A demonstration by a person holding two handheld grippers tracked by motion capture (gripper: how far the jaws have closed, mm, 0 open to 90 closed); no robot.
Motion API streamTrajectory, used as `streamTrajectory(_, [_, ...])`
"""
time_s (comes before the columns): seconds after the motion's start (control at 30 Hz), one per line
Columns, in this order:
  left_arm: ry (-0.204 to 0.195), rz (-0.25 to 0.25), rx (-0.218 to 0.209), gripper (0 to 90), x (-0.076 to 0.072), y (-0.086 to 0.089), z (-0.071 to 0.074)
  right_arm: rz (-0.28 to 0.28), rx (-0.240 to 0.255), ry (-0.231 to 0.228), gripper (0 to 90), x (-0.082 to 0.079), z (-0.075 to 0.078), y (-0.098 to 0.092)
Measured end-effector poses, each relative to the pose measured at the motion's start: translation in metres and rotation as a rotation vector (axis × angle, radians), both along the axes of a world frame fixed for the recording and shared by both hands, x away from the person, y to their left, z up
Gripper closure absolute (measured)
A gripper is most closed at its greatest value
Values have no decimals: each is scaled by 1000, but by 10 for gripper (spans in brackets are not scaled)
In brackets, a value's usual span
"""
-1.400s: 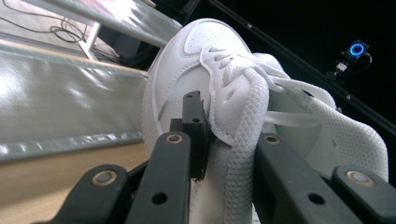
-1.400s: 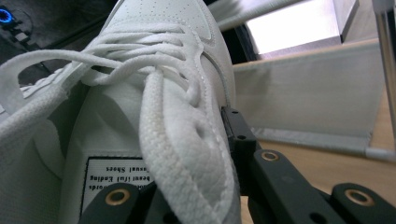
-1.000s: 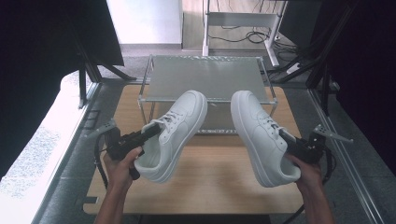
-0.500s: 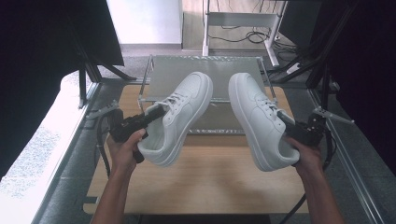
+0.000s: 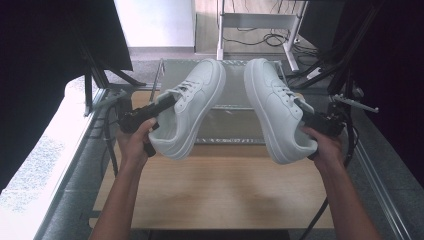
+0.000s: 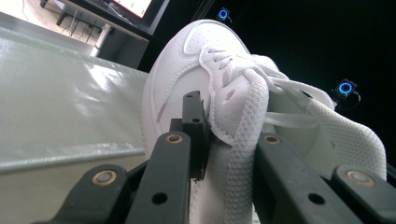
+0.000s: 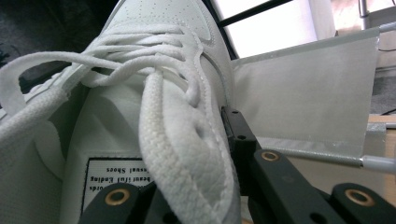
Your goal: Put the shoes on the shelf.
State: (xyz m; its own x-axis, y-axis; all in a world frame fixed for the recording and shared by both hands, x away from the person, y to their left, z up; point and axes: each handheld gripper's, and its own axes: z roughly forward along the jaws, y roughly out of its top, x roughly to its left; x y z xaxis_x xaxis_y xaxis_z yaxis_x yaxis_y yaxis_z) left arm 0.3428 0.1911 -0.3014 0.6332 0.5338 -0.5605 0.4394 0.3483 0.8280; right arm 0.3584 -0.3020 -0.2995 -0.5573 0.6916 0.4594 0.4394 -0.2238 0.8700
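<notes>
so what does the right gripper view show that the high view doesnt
The right gripper view adds close detail: a printed label inside the right shoe, the weave of its collar edge, and how the black jaws stand, one inside the opening and one outside, clamping the side wall.

The high view adds the whole layout: both hands, the left gripper holding the left shoe, the right gripper, the wooden table.

Both show the right shoe held off the table, its laces, and the wire shelf beyond.
</notes>
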Motion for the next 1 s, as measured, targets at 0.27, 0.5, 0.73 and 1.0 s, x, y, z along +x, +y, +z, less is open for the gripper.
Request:
streamTrajectory(0.27, [1,4,23,812,13,-8,10,-12,1,16,856,15,6,12])
streamTrajectory(0.5, [14,12,29,812,23,-11,14,-36,-17,27,856,27,11,20])
streamTrajectory(0.73, [26,26,42,812,38,-12,14,-68,-18,42,856,41,13,23])
streamTrajectory(1.0, [51,49,64,812,54,-16,15,-106,-30,58,856,60,18,27])
